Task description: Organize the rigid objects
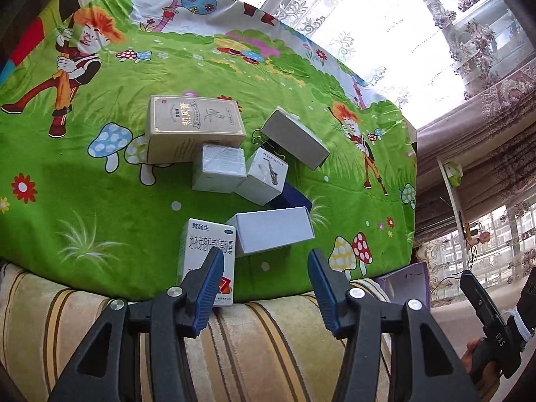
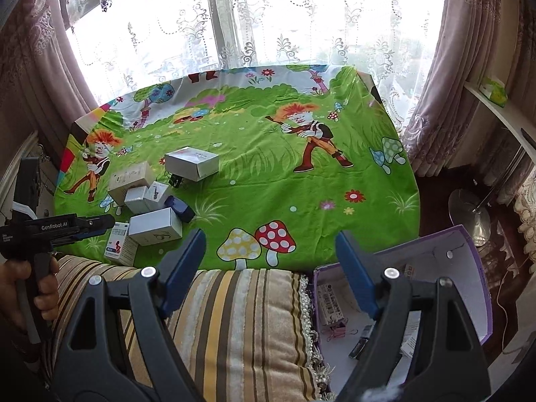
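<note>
Several cardboard boxes lie clustered on the cartoon-print green cloth. A blue-and-white medicine box stands nearest, partly behind my left gripper's left finger. Beside it lies a plain white box, with a dark blue item behind it. Further back are two small white boxes, a beige box and a grey box. My left gripper is open with nothing between its pads. My right gripper is open and empty, over the cloth's near edge beside a purple box.
The purple box is open and holds a few small packets and binder clips. A striped cushion runs along the near side. Lace curtains and a window stand behind the cloth. A shelf is at the right. A hand holds the left gripper.
</note>
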